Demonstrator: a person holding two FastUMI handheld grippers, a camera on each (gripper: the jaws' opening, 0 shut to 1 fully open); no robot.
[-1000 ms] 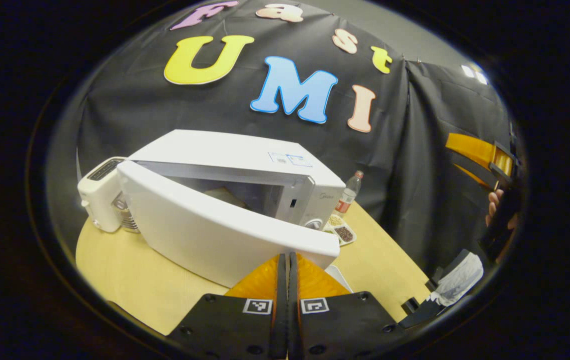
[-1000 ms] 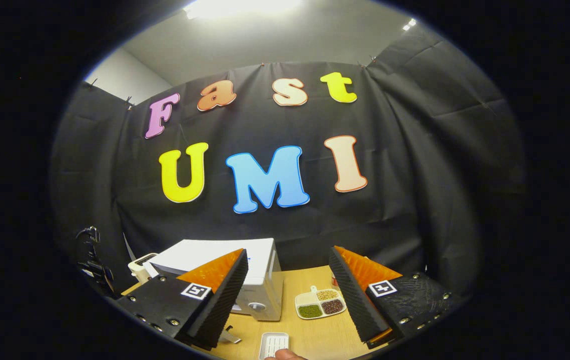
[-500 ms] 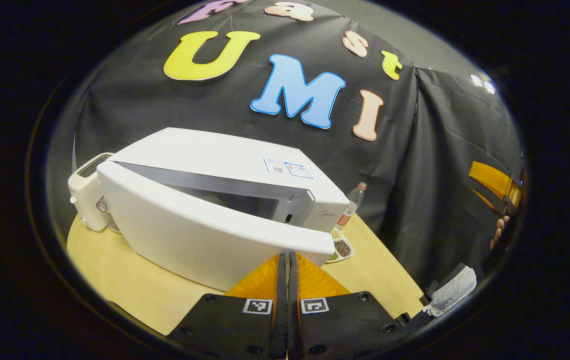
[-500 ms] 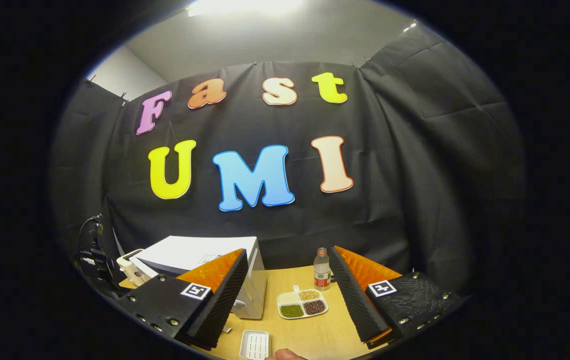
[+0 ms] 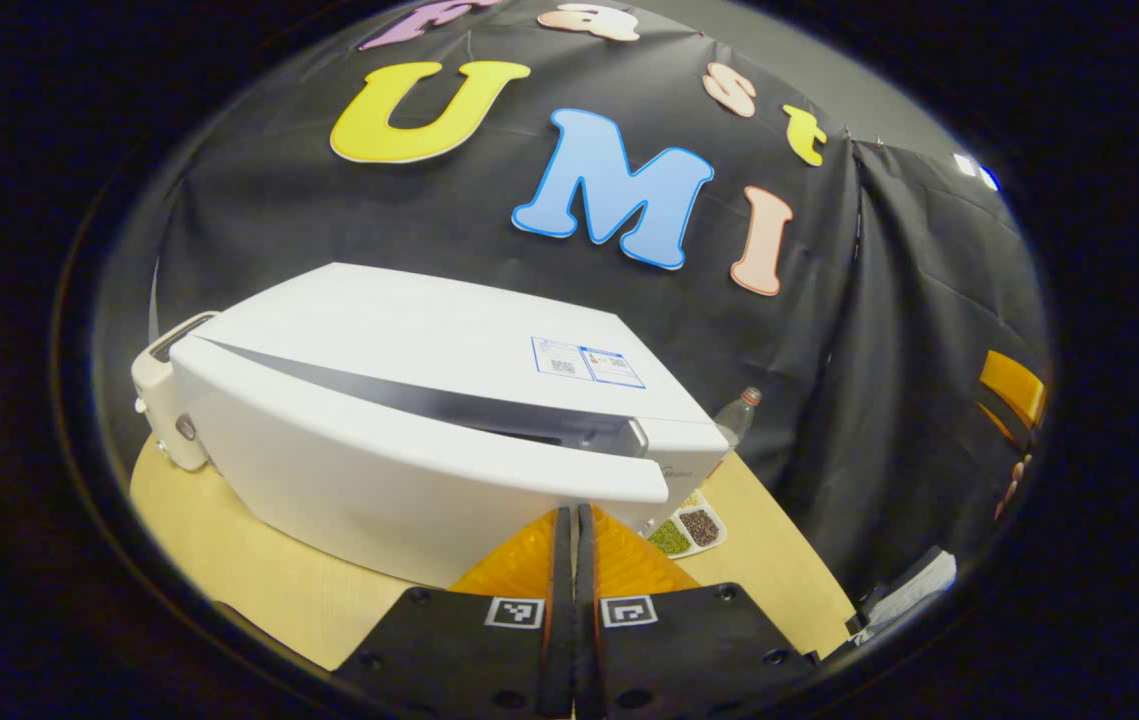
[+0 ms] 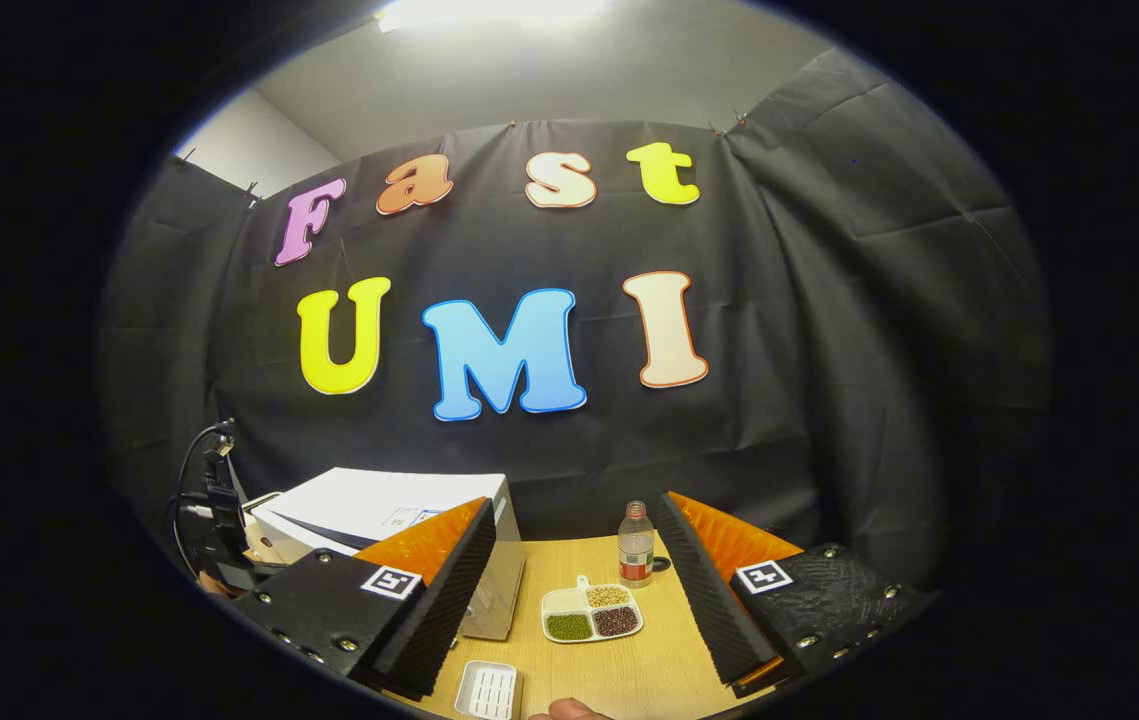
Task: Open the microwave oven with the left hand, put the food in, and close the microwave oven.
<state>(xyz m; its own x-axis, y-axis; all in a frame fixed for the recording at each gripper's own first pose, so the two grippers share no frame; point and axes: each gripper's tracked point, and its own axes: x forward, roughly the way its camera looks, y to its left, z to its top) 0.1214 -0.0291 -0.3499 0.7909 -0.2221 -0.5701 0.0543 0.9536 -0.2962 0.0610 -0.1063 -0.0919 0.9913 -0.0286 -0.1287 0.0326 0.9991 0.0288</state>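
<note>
The white microwave (image 5: pixel 429 330) stands on the wooden table (image 5: pixel 259 590). Its door (image 5: pixel 379 470) is nearly closed, with a thin dark gap left along the top and at the handle side. My left gripper (image 5: pixel 574 520) is shut with nothing between its fingers, and its tips rest against the door's lower right corner. The inside of the oven is hidden. In the right gripper view the microwave (image 6: pixel 379 500) sits low at the left. My right gripper (image 6: pixel 575 505) is held above the table, open and holding nothing. It also appears at the left gripper view's far right (image 5: pixel 1011 385), held by a hand (image 5: pixel 1014 485).
A white toaster (image 5: pixel 161 400) stands behind the microwave's hinge side. A divided dish of beans (image 6: pixel 591 612), a small bottle (image 6: pixel 635 545) and a white slotted tray (image 6: pixel 487 690) lie on the table right of the microwave. Black cloth walls close the back and right.
The microwave door has swung from half open to nearly closed, with my shut left gripper following it. The right gripper has turned slightly, staying open.
</note>
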